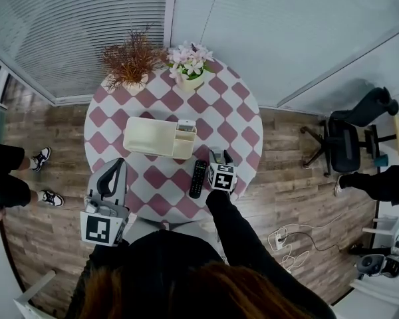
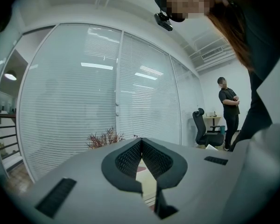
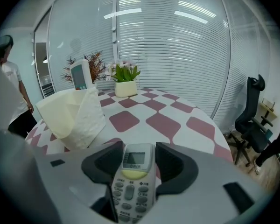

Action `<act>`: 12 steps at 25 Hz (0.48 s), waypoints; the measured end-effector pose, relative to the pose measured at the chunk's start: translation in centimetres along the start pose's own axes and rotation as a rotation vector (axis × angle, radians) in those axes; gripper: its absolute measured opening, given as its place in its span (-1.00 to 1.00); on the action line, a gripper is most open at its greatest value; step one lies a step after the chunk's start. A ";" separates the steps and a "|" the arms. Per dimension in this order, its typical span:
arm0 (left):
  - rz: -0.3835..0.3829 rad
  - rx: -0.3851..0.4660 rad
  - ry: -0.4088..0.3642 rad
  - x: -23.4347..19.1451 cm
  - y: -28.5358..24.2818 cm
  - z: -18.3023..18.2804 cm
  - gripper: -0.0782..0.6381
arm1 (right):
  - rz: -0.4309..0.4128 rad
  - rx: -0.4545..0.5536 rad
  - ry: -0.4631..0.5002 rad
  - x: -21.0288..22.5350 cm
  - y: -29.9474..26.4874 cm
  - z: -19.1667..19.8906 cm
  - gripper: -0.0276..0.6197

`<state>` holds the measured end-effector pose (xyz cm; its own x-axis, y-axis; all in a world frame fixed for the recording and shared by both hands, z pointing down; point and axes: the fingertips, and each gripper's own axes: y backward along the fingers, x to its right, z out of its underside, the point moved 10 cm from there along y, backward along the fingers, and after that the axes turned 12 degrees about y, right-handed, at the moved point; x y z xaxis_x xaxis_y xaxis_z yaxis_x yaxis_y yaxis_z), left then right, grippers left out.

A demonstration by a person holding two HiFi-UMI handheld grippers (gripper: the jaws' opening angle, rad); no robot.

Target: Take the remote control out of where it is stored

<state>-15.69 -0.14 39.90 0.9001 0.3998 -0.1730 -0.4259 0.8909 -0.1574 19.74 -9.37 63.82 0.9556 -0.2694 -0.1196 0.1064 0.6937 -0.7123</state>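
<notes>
— Which step is being carried out over the checked surface (image 1: 234, 115)?

— Removal is being finished, it is judged. The cream storage box (image 1: 149, 137) is being seen at the centre. The white remote control (image 3: 133, 178) is being held clear of it, at five o'clock from the box, by the right gripper (image 3: 139, 147), whose jaws are being pressed on its sides.

— And the left gripper (image 2: 141, 143)?

— At seven o'clock, its jaws are being held together on nothing.

— What is being called for next?

— A gentle lowering beside the black remote (image 1: 198, 178), then a release.
</notes>
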 end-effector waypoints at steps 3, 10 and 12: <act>-0.003 -0.001 -0.002 -0.1 0.2 0.0 -0.76 | 0.019 0.019 0.010 0.0 0.2 0.2 -0.20; 0.010 -0.001 0.001 0.1 -0.2 0.0 -0.76 | 0.030 0.062 0.041 0.4 1.0 0.1 -0.21; 0.014 0.000 0.001 0.1 -0.2 0.0 -0.76 | 0.034 0.065 0.053 0.3 1.8 0.1 -0.38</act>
<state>-15.50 -0.31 39.88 0.8939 0.4124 -0.1758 -0.4389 0.8851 -0.1551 20.23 -8.13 62.62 0.9433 -0.2783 -0.1809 0.0928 0.7444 -0.6612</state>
